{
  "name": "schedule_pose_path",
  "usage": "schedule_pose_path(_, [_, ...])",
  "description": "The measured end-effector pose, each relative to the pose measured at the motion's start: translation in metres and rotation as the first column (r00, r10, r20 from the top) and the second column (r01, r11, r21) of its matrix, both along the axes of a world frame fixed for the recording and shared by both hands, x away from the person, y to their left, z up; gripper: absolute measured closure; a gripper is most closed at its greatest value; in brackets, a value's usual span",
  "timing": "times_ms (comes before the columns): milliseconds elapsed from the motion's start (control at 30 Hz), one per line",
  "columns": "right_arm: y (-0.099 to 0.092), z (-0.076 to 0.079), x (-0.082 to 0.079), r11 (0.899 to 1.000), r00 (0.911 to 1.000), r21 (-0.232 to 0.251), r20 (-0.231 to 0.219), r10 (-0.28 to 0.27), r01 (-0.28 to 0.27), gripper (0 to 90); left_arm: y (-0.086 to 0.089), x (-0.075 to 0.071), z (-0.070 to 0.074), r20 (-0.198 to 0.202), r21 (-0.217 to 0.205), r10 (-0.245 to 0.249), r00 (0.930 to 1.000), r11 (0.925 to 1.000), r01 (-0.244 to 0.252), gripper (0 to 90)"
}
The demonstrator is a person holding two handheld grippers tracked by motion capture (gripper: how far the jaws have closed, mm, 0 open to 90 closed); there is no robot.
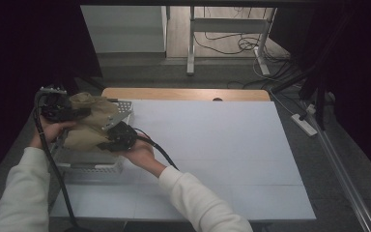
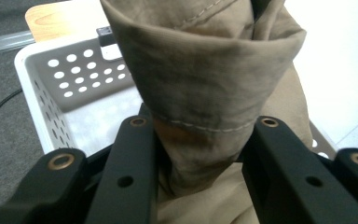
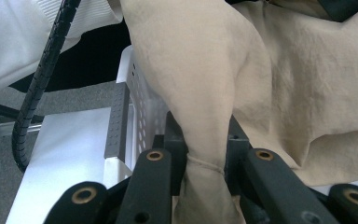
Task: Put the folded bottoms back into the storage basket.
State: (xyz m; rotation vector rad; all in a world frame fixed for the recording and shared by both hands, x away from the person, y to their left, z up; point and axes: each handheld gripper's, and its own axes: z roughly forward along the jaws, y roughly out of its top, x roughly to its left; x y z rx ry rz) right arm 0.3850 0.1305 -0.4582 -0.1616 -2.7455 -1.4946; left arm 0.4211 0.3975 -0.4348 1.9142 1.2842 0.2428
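Observation:
A khaki cloth garment (image 1: pixel 91 126) hangs bunched over a white perforated basket (image 1: pixel 89 165) at the table's left edge. My left gripper (image 1: pixel 70 113) holds it from the left, and in the left gripper view its jaws pinch a folded, stitched hem of the garment (image 2: pixel 200 84) above the basket (image 2: pixel 42 88). My right gripper (image 1: pixel 111 140) holds it from the right side. In the right gripper view its jaws squeeze a twisted fold of the garment (image 3: pixel 200 102) beside the basket's wall (image 3: pixel 137 112).
The white table (image 1: pixel 212 145) spreads to the right of the basket, with a wooden strip (image 1: pixel 183 94) along its far edge. Black cables (image 1: pixel 53 169) trail from both grippers. Beyond the table stand a metal frame (image 1: pixel 232 29) and floor cables; a power strip (image 1: pixel 305 124) lies at right.

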Motion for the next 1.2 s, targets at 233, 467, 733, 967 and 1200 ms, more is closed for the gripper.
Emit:
schedule_pose_path(233, [0.002, 0.0, 0.001, 1.0, 1.0, -0.007, 0.001, 0.003, -0.003, 76.8, -0.002, 0.002, -0.002, -0.007, 0.013, -0.004, 1.0, 0.9999, 0.004, 71.4])
schedule_pose_path(467, [0.001, -0.001, 0.001, 1.0, 0.9999, -0.003, 0.0, -0.014, 0.014, 59.0, -0.009, 0.008, -0.004, 0.031, 0.039, 0.052, 0.9982, 0.9978, -0.053, 50.9])
schedule_pose_path(733, [-0.017, 0.011, -0.004, 0.993, 0.9946, 0.067, 0.027, -0.1, 0.098, 37.3, -0.018, 0.008, 0.004, 0.072, 0.141, 0.13, 0.9888, 0.9801, -0.14, 24.9])
schedule_pose_path(967, [-0.044, 0.01, 0.002, 0.99, 0.9926, 0.07, 0.01, -0.121, 0.12, 37.1, -0.028, 0.002, 0.005, 0.068, 0.115, 0.072, 0.9951, 0.9902, -0.079, 26.7])
schedule_pose_path(1200, [-0.078, 0.009, 0.006, 0.987, 0.99, 0.084, 0.0, -0.141, 0.141, 37.0, -0.046, -0.01, 0.006, 0.08, 0.095, 0.011, 0.9967, 0.9953, -0.018, 29.5])
